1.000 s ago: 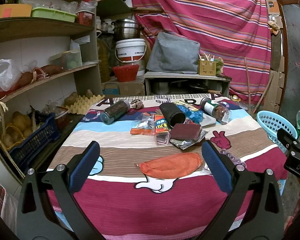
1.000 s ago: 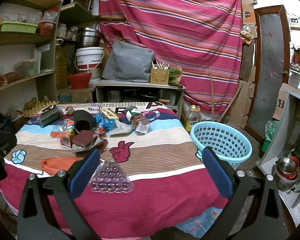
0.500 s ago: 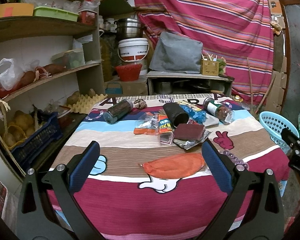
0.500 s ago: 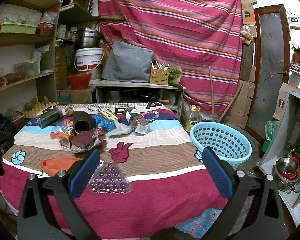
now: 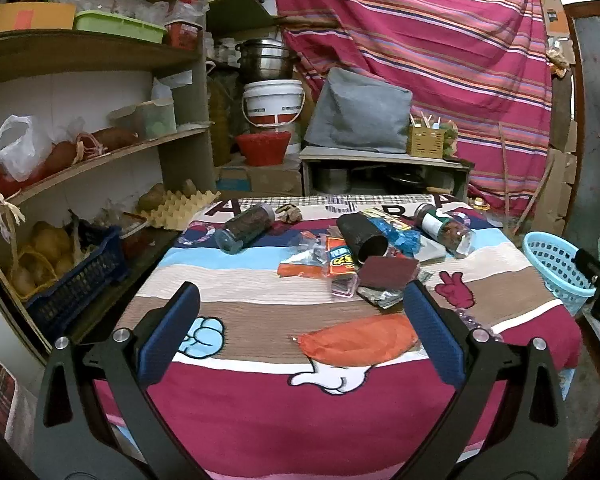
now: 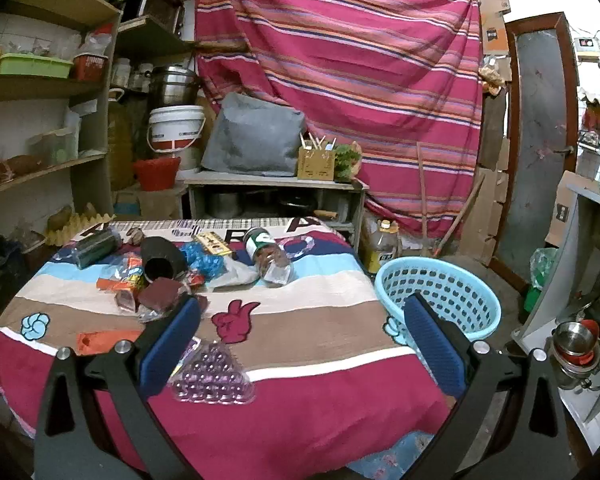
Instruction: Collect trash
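Left wrist view shows the left gripper [image 5: 300, 330] with fingers spread, empty, above the orange wrapper [image 5: 356, 340] on the desk [image 5: 236, 412]. Right gripper [image 6: 302, 340] likewise released, near the blue basket [image 6: 440, 296]. Collection seems unstarted; next, descend and pinch the wrapper.

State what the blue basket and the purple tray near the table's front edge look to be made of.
Blue basket: likely moulded plastic, matte, with walls pierced by regular holes. Purple tray: seemingly thin clear plastic, glossy, with highlights on its rounded bumps; whether the purple is the tray's or its contents' is unclear.
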`<state>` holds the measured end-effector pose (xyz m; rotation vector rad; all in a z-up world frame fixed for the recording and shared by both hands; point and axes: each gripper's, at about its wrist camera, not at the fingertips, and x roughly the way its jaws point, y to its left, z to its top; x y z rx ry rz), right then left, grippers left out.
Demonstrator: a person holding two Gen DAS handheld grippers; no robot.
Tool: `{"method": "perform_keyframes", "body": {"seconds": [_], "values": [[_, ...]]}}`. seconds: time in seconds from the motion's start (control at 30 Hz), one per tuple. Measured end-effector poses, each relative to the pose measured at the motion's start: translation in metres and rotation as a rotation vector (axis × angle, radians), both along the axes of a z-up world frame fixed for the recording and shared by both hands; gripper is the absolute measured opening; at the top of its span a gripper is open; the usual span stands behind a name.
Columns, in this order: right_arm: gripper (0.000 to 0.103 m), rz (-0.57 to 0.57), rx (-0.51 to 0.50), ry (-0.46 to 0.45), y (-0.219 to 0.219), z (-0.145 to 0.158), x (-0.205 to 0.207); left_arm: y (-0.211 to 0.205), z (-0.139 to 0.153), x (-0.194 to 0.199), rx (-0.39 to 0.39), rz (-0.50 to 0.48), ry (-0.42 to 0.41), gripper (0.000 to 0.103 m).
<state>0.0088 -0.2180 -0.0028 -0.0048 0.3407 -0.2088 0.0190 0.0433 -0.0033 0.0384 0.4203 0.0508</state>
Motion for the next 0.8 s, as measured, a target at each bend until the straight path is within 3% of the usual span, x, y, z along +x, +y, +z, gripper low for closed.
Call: {"method": "perform_keyframes", "body": {"seconds": [0.8], "values": [[0.1, 0.024, -0.042, 0.024, 0.001, -0.01, 0.043, 0.04, -0.009, 0.044, -0.004, 0.106, 0.036, 0.098]]}}
